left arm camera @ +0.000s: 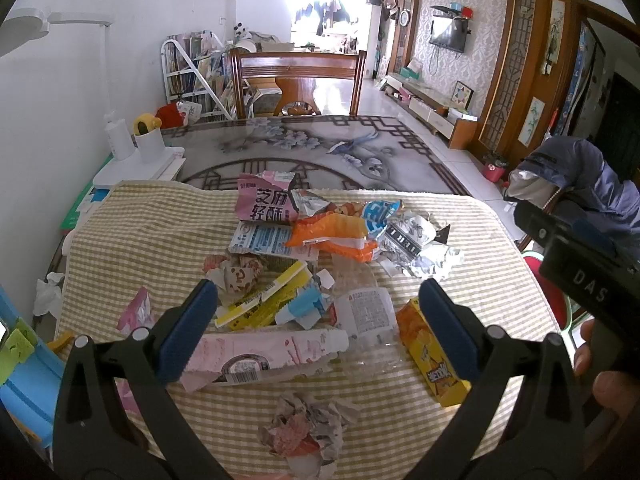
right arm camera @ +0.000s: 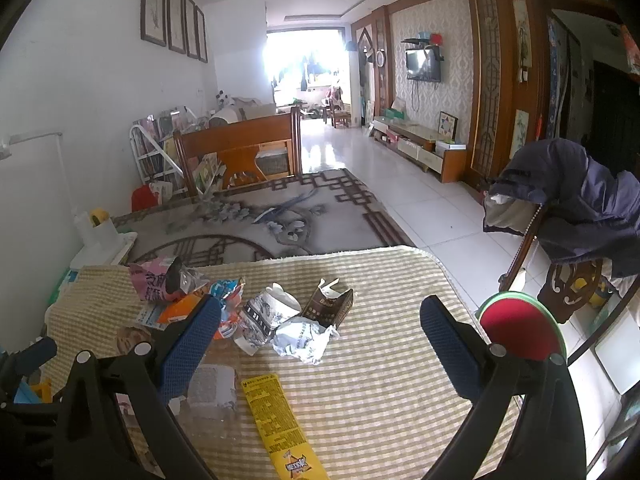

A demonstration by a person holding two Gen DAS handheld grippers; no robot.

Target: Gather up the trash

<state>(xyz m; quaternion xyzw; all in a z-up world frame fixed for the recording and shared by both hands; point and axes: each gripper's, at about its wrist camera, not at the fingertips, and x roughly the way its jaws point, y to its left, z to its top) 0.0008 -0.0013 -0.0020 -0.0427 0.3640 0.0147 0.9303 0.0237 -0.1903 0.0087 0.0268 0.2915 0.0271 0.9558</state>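
Poised, empty and wide-spread: left gripper point(left arm camera: 318, 300) above pink bottle point(left arm camera: 272, 350), right gripper point(right arm camera: 320, 316) near crumpled wrappers point(right arm camera: 288, 320). First pick seemingly pending; next, descending and pinching.

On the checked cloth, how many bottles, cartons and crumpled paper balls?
Bottles: 2, pink bottle, clear bottle
Cartons: 2, yellow carton, brown carton
Paper balls: 2, near ball, far ball
Total: 6

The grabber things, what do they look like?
Both the left gripper and the right gripper look alike: black plastic arms with round silver rivets and two flat fingers padded in textured dark blue. The right one's black body has white letters, "DAS".
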